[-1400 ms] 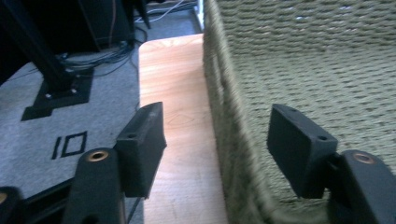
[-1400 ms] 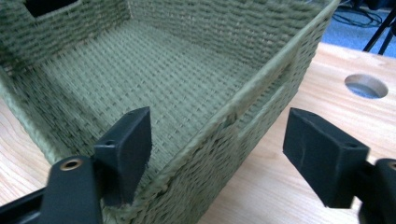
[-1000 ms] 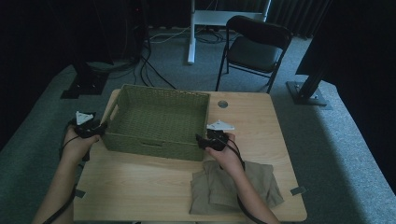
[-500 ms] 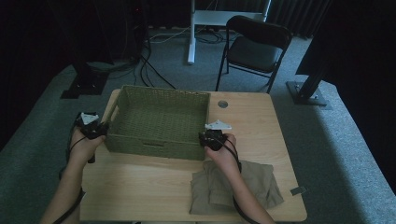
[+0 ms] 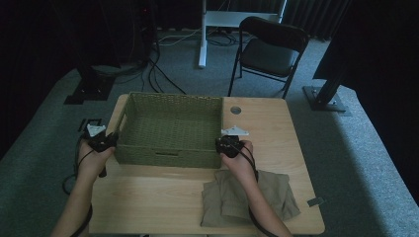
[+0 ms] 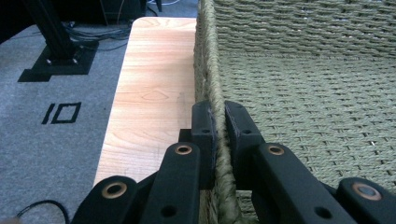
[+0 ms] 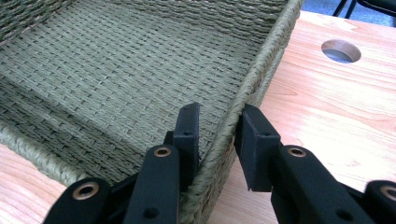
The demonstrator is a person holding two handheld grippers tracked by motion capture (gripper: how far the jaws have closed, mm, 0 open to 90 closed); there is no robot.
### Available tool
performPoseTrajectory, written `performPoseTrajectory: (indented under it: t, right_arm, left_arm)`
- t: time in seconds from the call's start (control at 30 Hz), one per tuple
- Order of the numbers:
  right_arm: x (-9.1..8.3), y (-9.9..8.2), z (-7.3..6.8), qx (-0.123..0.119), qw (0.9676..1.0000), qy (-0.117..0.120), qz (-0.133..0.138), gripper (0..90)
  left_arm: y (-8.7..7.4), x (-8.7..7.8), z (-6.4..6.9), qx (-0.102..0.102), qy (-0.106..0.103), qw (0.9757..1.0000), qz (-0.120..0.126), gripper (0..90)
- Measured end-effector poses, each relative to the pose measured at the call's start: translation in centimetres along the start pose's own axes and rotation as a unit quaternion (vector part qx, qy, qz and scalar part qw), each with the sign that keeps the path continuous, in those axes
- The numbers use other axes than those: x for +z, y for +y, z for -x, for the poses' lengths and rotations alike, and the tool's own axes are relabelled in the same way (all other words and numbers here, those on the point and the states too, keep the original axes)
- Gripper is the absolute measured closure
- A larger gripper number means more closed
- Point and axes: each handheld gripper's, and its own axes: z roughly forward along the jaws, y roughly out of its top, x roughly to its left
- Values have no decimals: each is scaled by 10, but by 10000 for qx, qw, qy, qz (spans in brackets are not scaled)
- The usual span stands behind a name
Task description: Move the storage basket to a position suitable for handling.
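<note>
A green woven basket (image 5: 168, 156) stands at the back left of the wooden table (image 5: 148, 197). My left gripper (image 5: 114, 140) is at its left wall, and in the left gripper view the left gripper (image 6: 219, 116) is shut on the rim (image 6: 211, 70), both pads pressed against the weave. My right gripper (image 5: 220, 144) is at the basket's right wall. In the right gripper view the right gripper (image 7: 217, 116) straddles the rim (image 7: 261, 60). Its jaws have just been closing, the inner pad against the wall and the outer pad a sliver off it. The basket (image 7: 116, 65) has nothing inside.
A folded khaki cloth (image 5: 247, 197) lies at the table's front right, just behind my right wrist. A round cable hole (image 5: 235, 109) sits in the tabletop right of the basket. Beyond the table stand a folding chair (image 5: 269, 49) and stand bases on the carpet.
My left hand has shifted a little to the right, up against the basket's left wall. The right hand has stayed at the right wall.
</note>
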Motion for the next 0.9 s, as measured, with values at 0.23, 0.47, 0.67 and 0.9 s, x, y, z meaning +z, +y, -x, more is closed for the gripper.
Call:
performPoseTrajectory:
  t: [0.23,0.47,0.67,0.9]
  right_arm:
    - [-2,-1,8,45,10000,-80,-21,739]
    - [-6,-4,18,47,9999,-154,-7,747]
    - [-9,-6,26,67,9998,-196,-20,753]
    - [-15,-9,38,88,9997,-209,-52,756]
  left_arm:
    - [-2,-2,9,-7,-118,9999,-24,845]
    - [-3,-3,21,-21,-112,9999,-23,844]
    - [-4,-4,32,-34,-147,9999,-66,843]
    - [-5,-5,45,-25,-137,9999,-79,843]
